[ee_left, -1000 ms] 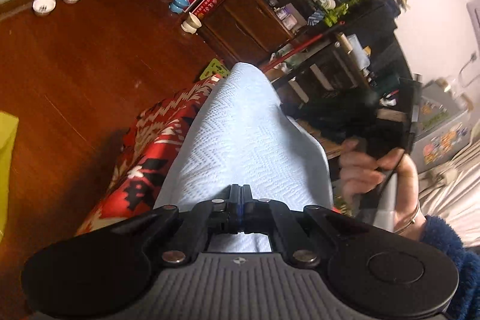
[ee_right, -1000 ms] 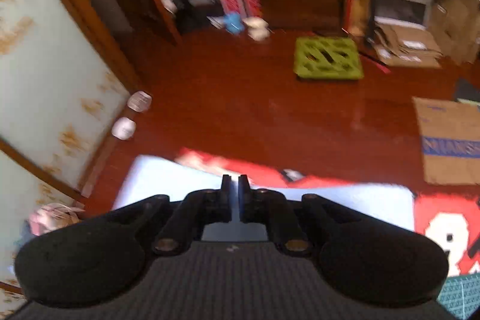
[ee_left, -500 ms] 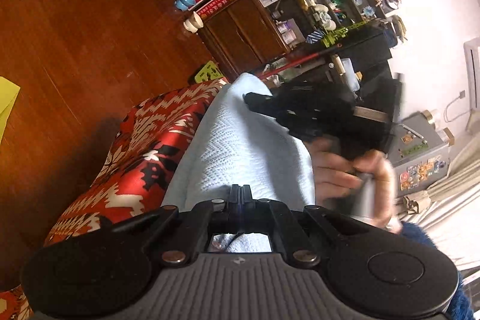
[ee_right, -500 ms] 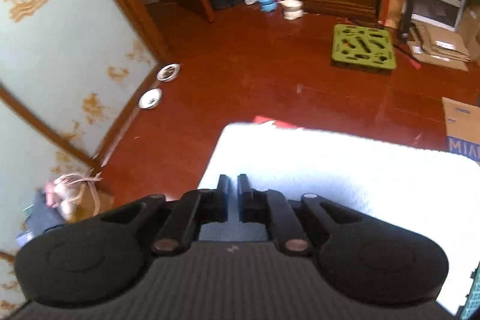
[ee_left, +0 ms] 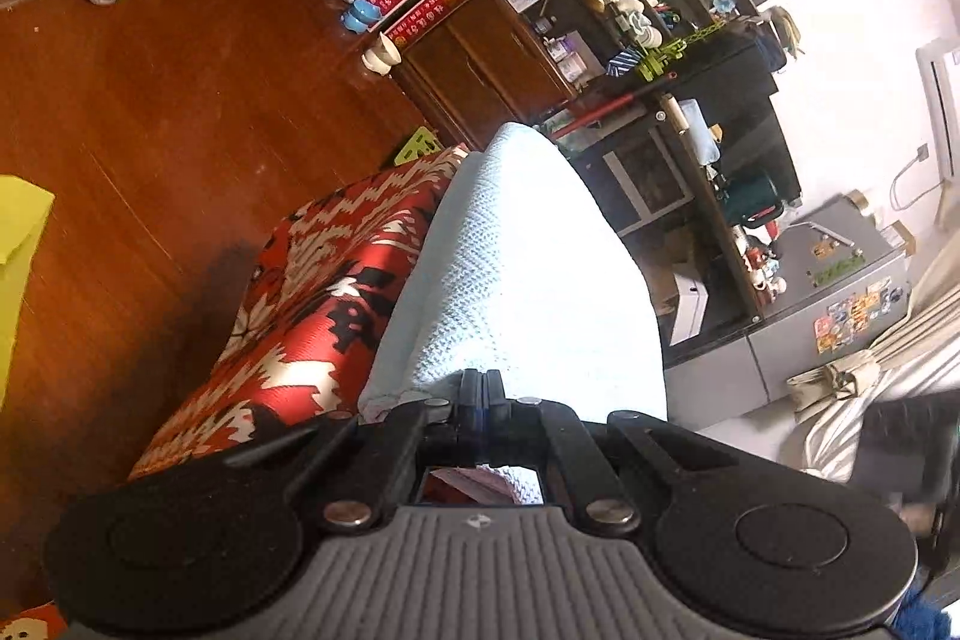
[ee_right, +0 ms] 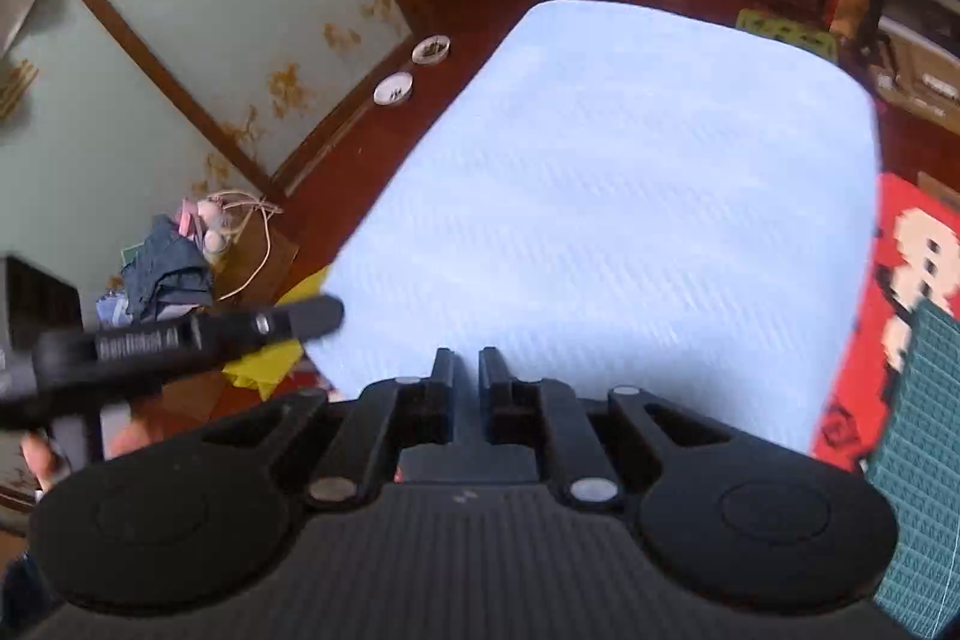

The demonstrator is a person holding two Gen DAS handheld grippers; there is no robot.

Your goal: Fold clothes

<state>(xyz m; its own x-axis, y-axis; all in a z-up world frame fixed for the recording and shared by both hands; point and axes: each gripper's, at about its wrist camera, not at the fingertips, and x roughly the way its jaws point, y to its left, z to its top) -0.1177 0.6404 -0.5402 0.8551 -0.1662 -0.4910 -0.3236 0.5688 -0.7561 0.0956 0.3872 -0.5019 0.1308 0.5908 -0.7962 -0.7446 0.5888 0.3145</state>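
the pale blue knitted garment lies on the red patterned blanket, reaching from the near edge of that blanket toward its far end, and in the right wrist view it fills the middle with the blanket showing along its right side. the left gripper has its jaws pressed together on the near hem of the garment, a little cloth bunched under the tips. the right gripper has just narrowed its jaws again to a slim slot; nothing shows between them and it hangs above the garment's near edge without a grip. the garment looks soft, light and limp, a textured knit that should drape and sag rather than hold a line, so i would judge it best taken by corners or hem, both at once, to keep a fold edge straight; the knit should give good friction. the right view is blurred, so the weave and any seams are hard to read. sleeves, collar and the far hem cannot be made out, and the gripper bodies hide the garment's nearest part.
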